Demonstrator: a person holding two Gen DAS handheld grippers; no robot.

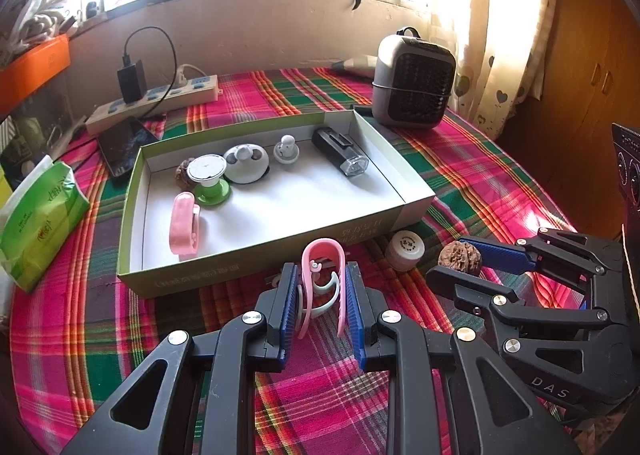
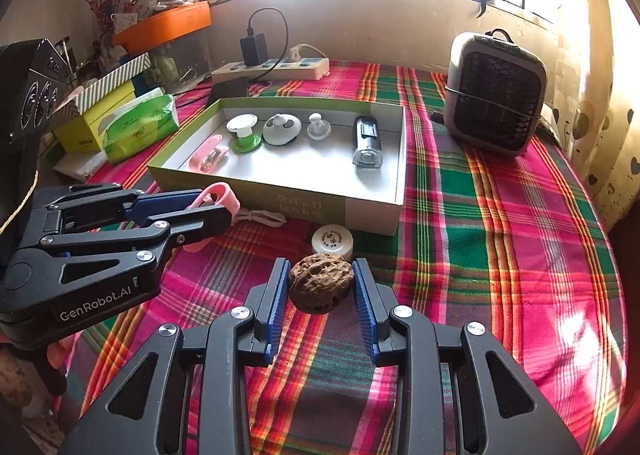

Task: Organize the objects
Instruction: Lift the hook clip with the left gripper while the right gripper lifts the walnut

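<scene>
while six things sit in the box (image 1: 416, 207), left gripper (image 1: 322, 295) clasps one clip (image 1: 323, 275), right gripper (image 2: 322, 295) one walnut (image 2: 321, 287).

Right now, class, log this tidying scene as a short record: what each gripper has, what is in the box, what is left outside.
left gripper: shut on pink clip
right gripper: shut on walnut
box: holds another pink clip, green-based spool, two white round gadgets, black bike light, second walnut
outside box: small white jar on plaid cloth
</scene>
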